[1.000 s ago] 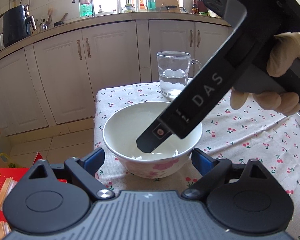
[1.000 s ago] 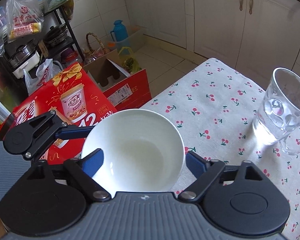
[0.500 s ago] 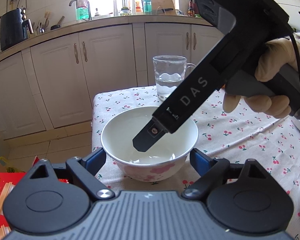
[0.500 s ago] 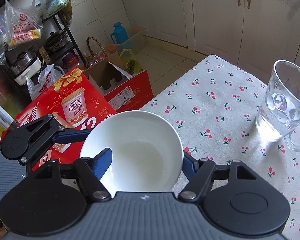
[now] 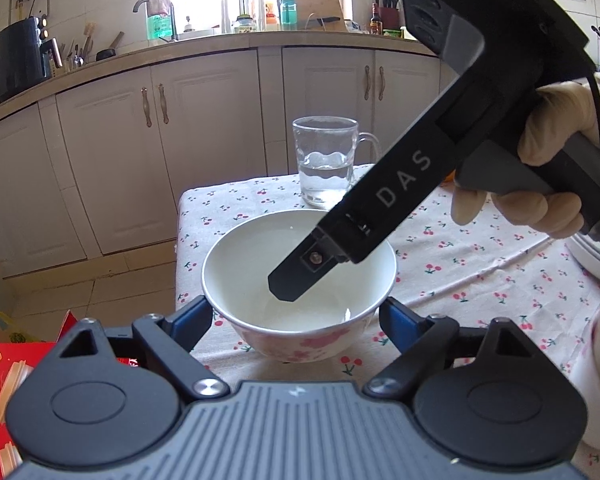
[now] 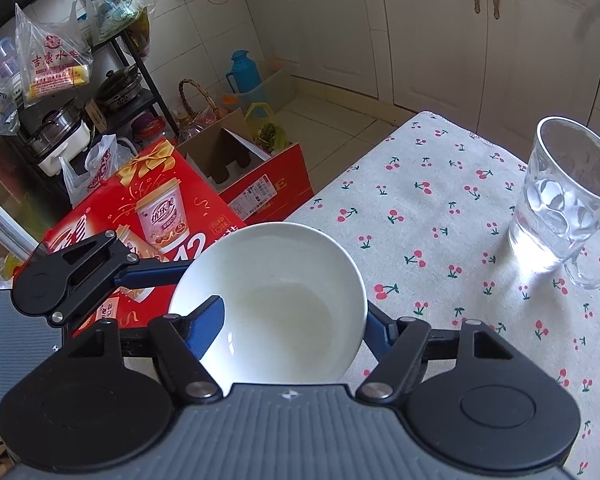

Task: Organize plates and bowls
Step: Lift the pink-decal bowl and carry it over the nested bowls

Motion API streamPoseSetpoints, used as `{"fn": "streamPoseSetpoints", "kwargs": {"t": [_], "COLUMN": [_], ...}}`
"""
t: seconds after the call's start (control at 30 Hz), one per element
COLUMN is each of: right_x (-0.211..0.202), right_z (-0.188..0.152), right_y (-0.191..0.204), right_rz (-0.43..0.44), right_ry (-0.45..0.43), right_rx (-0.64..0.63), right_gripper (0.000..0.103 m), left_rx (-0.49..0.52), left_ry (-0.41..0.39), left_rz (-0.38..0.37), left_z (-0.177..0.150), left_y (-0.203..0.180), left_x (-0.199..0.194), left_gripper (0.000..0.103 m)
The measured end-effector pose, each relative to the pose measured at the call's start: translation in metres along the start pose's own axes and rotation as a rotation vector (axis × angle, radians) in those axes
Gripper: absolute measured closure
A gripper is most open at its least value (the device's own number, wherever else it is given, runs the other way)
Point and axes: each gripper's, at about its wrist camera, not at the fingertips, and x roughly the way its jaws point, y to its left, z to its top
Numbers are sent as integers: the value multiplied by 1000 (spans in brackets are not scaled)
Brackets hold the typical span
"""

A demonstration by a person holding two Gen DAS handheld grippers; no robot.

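Note:
A white bowl (image 5: 300, 276) with pink flowers outside sits near the table corner; it also shows in the right wrist view (image 6: 272, 304). My left gripper (image 5: 296, 316) is open, its blue pads at either side of the bowl's near wall. My right gripper (image 6: 292, 320) reaches down from the right. Its left finger (image 6: 208, 316) is inside the bowl and its right finger (image 6: 376, 328) is outside the rim. The jaws look closed on the bowl's wall. One right finger (image 5: 300, 276) shows inside the bowl in the left wrist view.
A glass mug (image 5: 328, 160) with water stands behind the bowl on the cherry-print tablecloth (image 5: 460, 248); it also shows in the right wrist view (image 6: 568, 200). A white dish edge (image 5: 596, 256) is at the right. Red boxes (image 6: 152, 208) stand on the floor beside the table edge.
My right gripper's jaws have narrowed from wide around the bowl to gripping its wall. The left gripper has drawn slightly closer to the bowl.

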Motion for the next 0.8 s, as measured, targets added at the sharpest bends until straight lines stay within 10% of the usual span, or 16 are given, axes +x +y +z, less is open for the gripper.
{"fn": "streamPoseSetpoints", "kwargs": {"t": [0.8], "right_x": [-117], "right_z": [-78], "right_y": [65], "right_rz": [4], "right_ry": [-94], "right_rx": [-16], "right_gripper": [25], "left_rx": [77], "left_ry": [-63], "left_rz": [-57], "left_z": [3], "left_y": [-71], "left_x": [-117], "left_gripper": [13]}}
